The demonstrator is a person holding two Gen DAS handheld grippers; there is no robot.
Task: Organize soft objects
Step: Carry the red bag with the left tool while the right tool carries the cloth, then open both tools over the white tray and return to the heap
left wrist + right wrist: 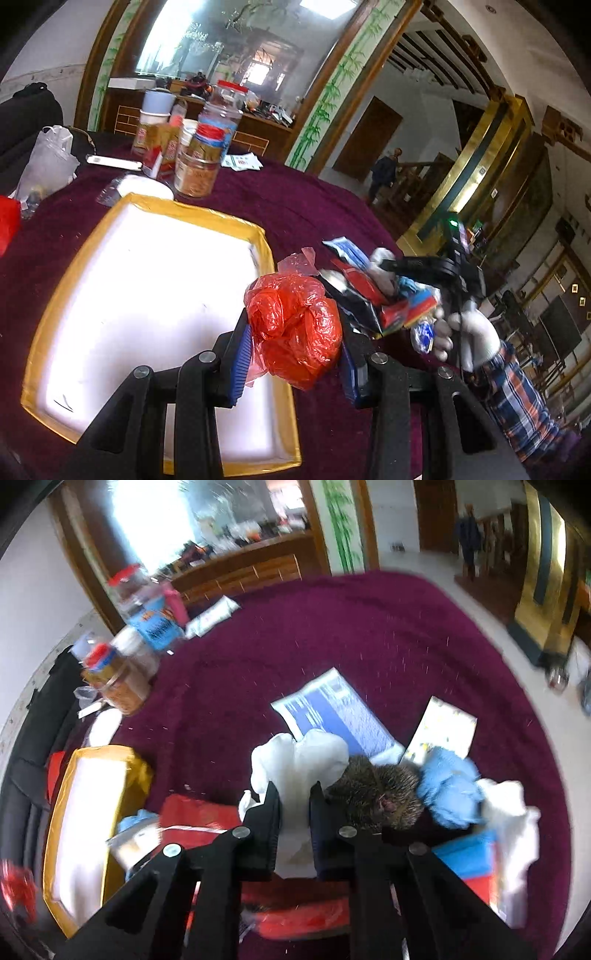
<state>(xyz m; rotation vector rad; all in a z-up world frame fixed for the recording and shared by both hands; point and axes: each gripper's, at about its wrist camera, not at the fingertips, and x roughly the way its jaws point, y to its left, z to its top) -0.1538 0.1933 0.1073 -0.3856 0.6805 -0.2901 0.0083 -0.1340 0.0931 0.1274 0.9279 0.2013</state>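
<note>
The red bag (295,325), a crumpled ball of thin plastic, is pinched between the blue pads of the left gripper (295,354) and hangs in the air over the near right edge of the tray (55,314). The tray is white inside with a yellow rim and lies on the left part of the table (295,199), which is covered with a dark purple cloth.

The right gripper (295,812) is pressed on a white cloth (299,768); the cloth bulges out above the two black fingers. In the left wrist view a white gloved hand (461,332) with a plaid sleeve (517,398) holds this gripper over the pile.

The pile (373,291) of soft things lies near the right edge of the table: red and blue packets, a blue cloth (447,790), another white cloth (513,823) and a brown bristly thing (376,794) that I cannot identify. Just behind them lie a blue-and-white packet (336,712) and a pale flat packet (443,727).

At the far left edge of the table stand several jars (207,147) with red lids, a clear plastic bag (48,162) and a white disc (144,186).

Behind the table there is a large mirror (229,48) in a wooden frame with painted bamboo beside it, and a wooden cabinet below. To the right there are a brown door (365,136), gold-coloured columns (469,173) and a pale floor, where a person (384,173) stands far away.
</note>
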